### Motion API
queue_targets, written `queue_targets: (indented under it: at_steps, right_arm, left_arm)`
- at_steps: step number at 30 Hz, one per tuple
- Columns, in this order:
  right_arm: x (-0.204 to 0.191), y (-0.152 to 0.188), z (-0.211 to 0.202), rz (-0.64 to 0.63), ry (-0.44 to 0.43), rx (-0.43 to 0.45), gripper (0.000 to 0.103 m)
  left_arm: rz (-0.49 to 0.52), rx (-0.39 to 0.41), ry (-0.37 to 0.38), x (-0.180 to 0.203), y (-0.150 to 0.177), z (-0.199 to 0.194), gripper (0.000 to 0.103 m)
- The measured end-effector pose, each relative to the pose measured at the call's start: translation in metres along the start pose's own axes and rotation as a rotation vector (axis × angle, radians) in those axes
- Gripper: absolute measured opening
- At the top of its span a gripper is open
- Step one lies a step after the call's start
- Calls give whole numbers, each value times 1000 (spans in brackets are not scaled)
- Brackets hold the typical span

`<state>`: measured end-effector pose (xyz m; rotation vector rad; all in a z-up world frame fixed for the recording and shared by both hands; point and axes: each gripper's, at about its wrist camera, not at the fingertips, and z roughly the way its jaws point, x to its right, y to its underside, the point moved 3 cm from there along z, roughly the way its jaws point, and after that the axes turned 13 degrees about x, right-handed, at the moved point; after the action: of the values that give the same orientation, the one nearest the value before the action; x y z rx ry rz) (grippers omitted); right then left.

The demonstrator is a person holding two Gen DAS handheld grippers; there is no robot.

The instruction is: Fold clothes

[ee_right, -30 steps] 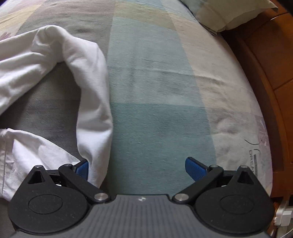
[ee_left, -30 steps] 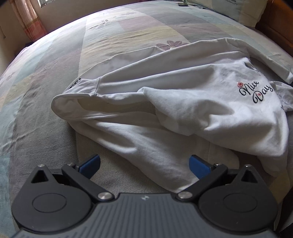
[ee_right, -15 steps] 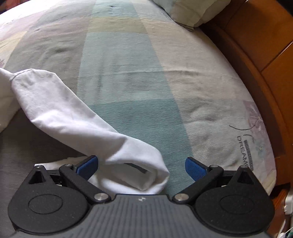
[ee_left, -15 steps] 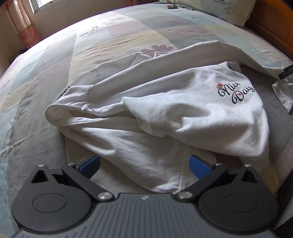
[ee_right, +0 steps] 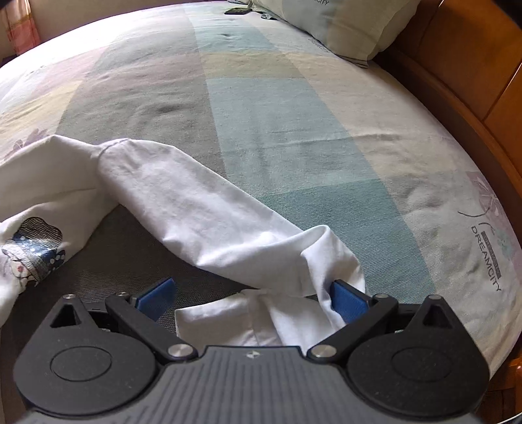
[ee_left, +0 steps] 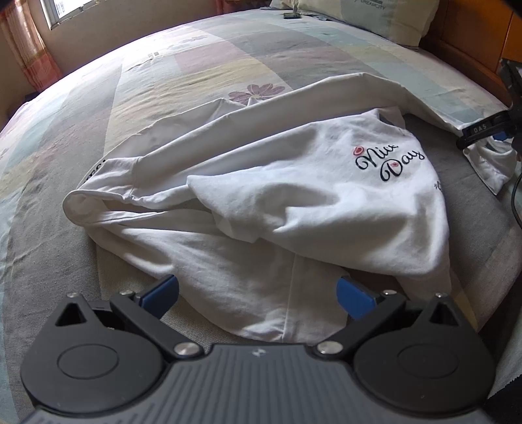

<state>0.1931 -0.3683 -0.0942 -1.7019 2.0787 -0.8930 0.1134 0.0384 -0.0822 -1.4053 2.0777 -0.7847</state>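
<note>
Where readable, "Nice Day" shirt (ee_left: 293,182).

One white sweatshirt (ee_left: 293,202) lies on one bed (ee_left: 202,68), with one pillow (ee_left: 375,16) (at the headboard end), two grippers, and one small dark object (ee_right: 237,11).

white sweatshirt (ee_left: 293,202) | crumpled on bed, "Nice Day" print up | sleeve (ee_right: 208,208) stretched rightward, cuff seemingly folded

Bed (ee_left: 202,81): white shirt (ee_left: 293,202), pillow (ee_right: 342,26)
</note>
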Motion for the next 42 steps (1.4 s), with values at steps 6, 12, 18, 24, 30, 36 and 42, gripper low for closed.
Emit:
queue_targets:
  at_steps: [6, 12, 18, 24, 30, 36, 42]
  right_arm:
    - [38, 39, -14, -79, 30, -41, 103]
    - [120, 72, -32, -27, 130, -125, 103]
    - [167, 72, -51, -150, 383, -96, 103]
    - [124, 35, -75, 15, -12, 70, 103]
    - [23, 10, -55, 74, -463, 58, 103]
    - [-34, -6, -5, 2, -479, -8, 103]
    - [-3, -66, 36, 48, -345, 92, 103]
  left_arm:
    - [7, -12, -11, -6, 7, -2, 102]
    - [9, -9, -15, -10, 7, -1, 102]
    - [23, 0, -11, -6, 4, -5, 102]
    - [37, 11, -11, -2, -5, -7, 102]
    - [20, 7, -15, -4, -10, -4, 102]
    - [3, -5, -30, -13, -14, 2, 102]
    - [-15, -2, -34, -21, -20, 8, 102]
